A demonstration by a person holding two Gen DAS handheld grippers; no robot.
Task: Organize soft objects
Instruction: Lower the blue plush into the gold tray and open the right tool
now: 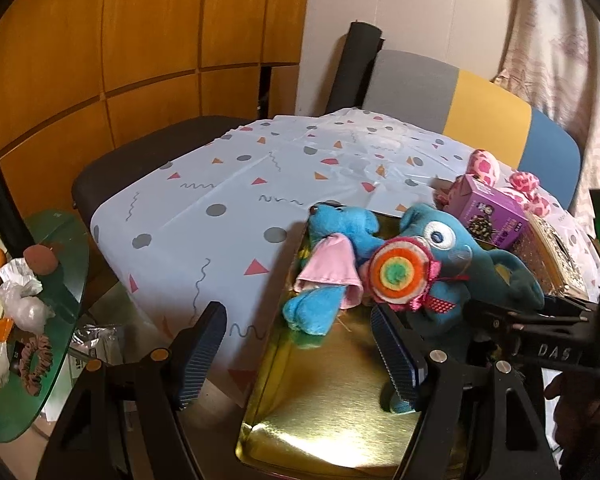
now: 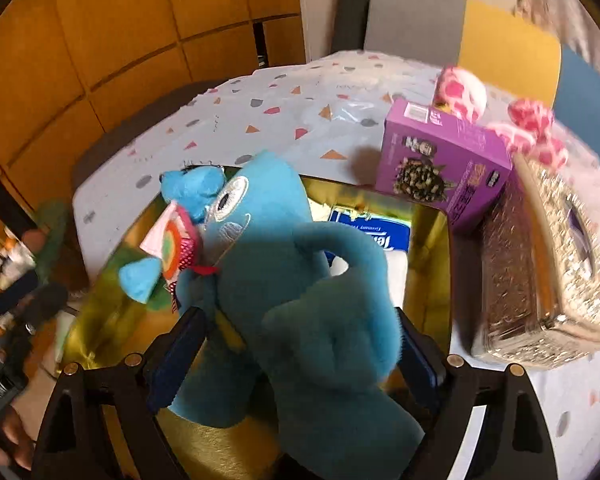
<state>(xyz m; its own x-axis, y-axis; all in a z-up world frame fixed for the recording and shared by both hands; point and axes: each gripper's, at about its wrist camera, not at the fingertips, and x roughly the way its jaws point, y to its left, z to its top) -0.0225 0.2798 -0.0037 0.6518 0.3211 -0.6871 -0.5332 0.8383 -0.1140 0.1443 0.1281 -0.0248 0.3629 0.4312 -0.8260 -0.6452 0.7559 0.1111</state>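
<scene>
That teal plush [image 2: 300, 280] looks super light and squishy, so grab the fat body, not the floppy limbs. It lies in the gold tray [image 2: 428, 280], head toward the far rim. The right gripper [image 2: 296, 348] straddles it, wide, not squeezing; the left gripper [image 1: 296, 344] is half-open and holds nothing.

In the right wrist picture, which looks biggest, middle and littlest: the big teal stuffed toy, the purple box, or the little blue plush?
1. Teal stuffed toy, though it is nearest the camera, which swells it.
2. Purple box.
3. Little blue plush.
</scene>
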